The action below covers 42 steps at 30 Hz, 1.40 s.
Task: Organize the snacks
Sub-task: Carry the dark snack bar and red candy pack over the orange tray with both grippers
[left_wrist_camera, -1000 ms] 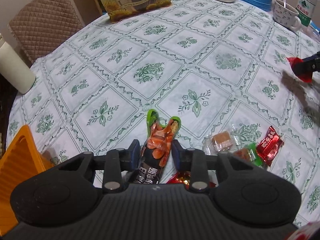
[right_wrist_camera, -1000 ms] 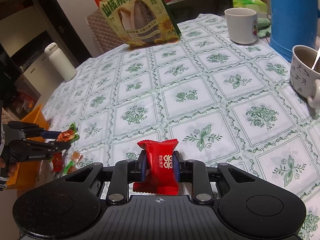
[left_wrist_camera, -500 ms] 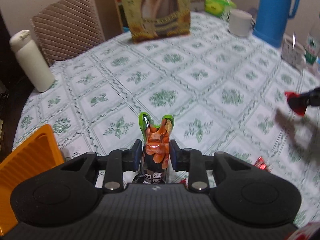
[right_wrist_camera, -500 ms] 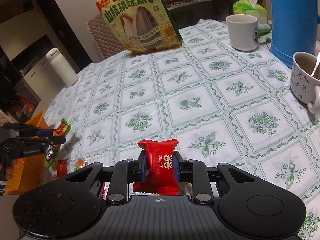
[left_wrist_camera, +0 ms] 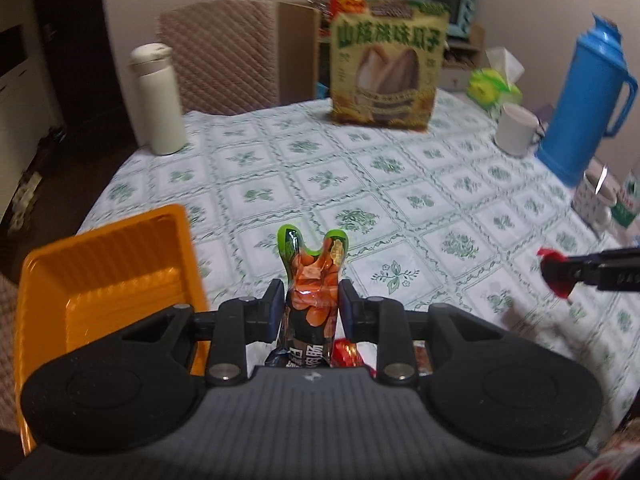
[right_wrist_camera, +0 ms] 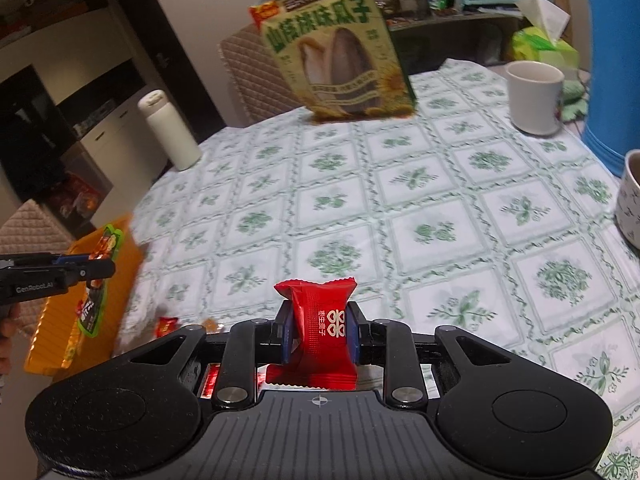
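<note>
The left tongs (left_wrist_camera: pixel 308 306) pinch a green-topped sausage snack packet (left_wrist_camera: pixel 312 280), held above the surface beside the ribbed orange plastic tray (left_wrist_camera: pixel 108 268). The right tongs (right_wrist_camera: pixel 318 330) clamp a red foil-wrapped candy (right_wrist_camera: pixel 320 320) upright between their pads, over the green-patterned tablecloth (right_wrist_camera: pixel 400 200).

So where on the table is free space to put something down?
The middle of the tablecloth is bare, between the sunflower seed bag, the white bottle and the white mug. It is crowded near the orange tray, where loose candies lie.
</note>
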Available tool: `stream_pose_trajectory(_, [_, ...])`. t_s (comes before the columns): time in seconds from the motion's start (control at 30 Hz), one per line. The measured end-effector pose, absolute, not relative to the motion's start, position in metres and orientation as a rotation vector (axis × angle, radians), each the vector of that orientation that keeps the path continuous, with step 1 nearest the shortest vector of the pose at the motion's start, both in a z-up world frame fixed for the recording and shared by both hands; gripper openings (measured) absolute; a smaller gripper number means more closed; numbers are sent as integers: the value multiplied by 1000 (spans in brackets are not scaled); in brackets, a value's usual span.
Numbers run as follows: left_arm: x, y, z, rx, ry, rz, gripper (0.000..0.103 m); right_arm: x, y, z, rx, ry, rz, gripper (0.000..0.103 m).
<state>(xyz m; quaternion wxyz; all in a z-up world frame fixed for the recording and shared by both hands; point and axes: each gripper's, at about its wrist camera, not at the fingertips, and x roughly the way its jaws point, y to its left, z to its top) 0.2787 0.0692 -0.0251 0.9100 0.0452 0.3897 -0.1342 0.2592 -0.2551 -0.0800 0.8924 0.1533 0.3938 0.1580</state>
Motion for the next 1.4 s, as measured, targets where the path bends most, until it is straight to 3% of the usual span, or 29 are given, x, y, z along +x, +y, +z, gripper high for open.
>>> stream_pose_trajectory(0.73, [183, 195, 16, -69, 738, 4, 26, 240, -100, -47, 245, 828, 694, 27])
stream_pose_trajectory(1.4, [251, 261, -9, -32, 788, -28, 26, 287, 42, -57, 183, 842, 697, 27])
